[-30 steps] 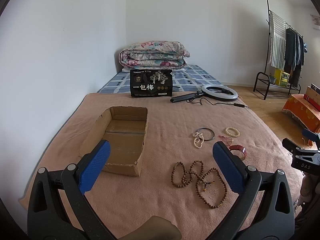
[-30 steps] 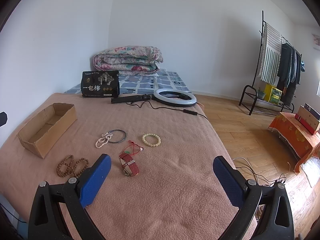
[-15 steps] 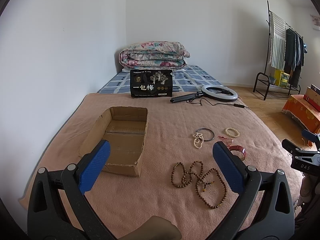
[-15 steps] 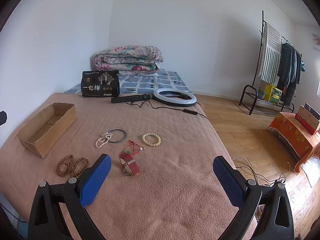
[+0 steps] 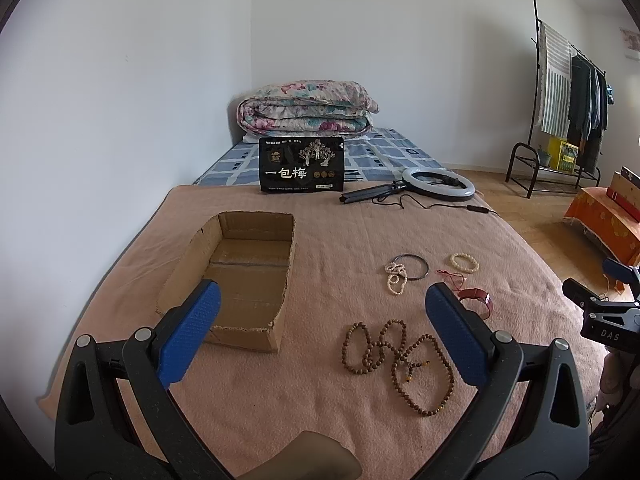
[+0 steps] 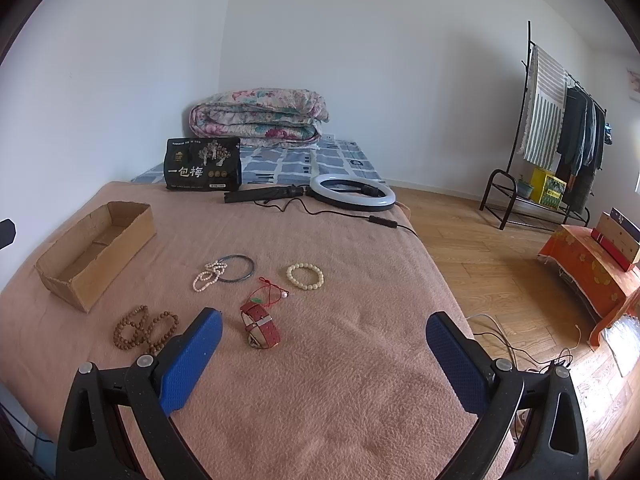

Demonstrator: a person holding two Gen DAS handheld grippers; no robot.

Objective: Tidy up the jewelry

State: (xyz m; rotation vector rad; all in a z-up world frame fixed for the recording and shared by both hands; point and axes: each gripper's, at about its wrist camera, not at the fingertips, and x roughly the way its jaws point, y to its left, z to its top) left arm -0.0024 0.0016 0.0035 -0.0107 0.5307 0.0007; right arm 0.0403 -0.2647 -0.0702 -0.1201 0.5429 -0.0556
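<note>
Jewelry lies on a pink blanket (image 5: 328, 408). A long brown bead necklace (image 5: 400, 360) lies near my left gripper (image 5: 324, 332), which is open and empty above the blanket. An empty cardboard box (image 5: 244, 272) sits to the left. Farther off lie a white pearl strand (image 6: 208, 276), a dark bangle (image 6: 240, 268), a cream bead bracelet (image 6: 305, 276), a red string charm (image 6: 272, 292) and a red watch (image 6: 260, 324). My right gripper (image 6: 324, 348) is open and empty, just right of the watch. The box also shows in the right wrist view (image 6: 96, 248).
A black snack bag (image 5: 302, 164), a ring light with tripod (image 5: 436, 184) and a folded floral quilt (image 5: 308, 108) sit at the far end. The bed's right edge drops to a wooden floor (image 6: 500, 272) with cables. A clothes rack (image 6: 560, 140) stands beyond.
</note>
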